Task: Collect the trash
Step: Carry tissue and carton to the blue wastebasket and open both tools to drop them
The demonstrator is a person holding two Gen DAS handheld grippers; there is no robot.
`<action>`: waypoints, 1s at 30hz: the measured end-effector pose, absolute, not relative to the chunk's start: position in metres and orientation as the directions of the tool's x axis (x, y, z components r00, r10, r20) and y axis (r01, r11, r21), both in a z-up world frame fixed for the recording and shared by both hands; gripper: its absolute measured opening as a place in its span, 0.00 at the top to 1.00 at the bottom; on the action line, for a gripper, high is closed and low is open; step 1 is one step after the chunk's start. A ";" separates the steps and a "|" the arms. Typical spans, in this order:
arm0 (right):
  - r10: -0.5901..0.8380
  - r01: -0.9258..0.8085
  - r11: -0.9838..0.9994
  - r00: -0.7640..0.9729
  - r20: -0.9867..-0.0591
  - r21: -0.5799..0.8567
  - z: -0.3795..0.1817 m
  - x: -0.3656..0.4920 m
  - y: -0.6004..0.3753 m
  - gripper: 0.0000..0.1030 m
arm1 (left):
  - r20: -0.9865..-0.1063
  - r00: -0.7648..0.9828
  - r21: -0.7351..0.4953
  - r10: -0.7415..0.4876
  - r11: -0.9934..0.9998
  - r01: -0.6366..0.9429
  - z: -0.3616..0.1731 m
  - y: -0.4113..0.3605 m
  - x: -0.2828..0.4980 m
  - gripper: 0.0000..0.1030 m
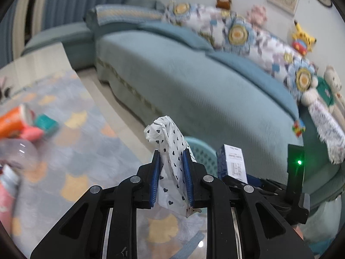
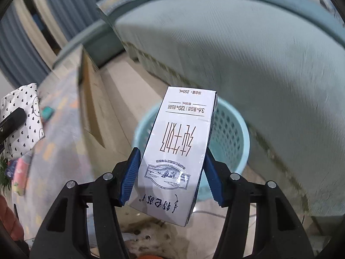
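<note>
A living room: a long teal sofa (image 1: 194,82) with patterned cushions and plush toys along its back, a pale floor, and beside it my table (image 1: 71,172) under a cloth of grey and orange shapes.

From the left wrist, my left hand-held gripper (image 1: 171,168) is clamped on a crumpled white wrapper with black hearts (image 1: 168,142), which sticks up between the blue pads. Past it a slice of the light blue basket (image 1: 200,151) shows on the floor by the sofa. Left on the table, blurred, are an orange cup (image 1: 15,118), a small teal box (image 1: 46,124), a clear plastic piece (image 1: 17,153) and pink packaging (image 1: 7,194). So I judge the job partly done: two pieces in hand, several more to fetch.

From the right wrist, my right hand-held gripper (image 2: 172,172) grips a white milk carton (image 2: 179,151) by its sides, printed face toward the camera, held above the basket (image 2: 232,129). The basket's inside is mostly hidden by the carton. The wrapper (image 2: 19,116) appears at far left, nearer the table edge than the basket, so it has farther to travel; nothing seems to block either drop.
</note>
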State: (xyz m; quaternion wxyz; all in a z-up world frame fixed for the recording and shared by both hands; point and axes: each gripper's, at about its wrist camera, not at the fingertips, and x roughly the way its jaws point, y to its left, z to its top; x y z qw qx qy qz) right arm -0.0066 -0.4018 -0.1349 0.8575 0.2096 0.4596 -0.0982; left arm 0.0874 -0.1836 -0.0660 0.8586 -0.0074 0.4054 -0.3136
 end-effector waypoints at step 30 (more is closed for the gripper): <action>0.057 0.370 0.870 0.581 -0.812 0.326 -0.147 -0.005 -0.398 0.42 | -0.693 0.444 -0.267 -0.568 0.774 0.574 -0.079 -0.185 0.079 0.55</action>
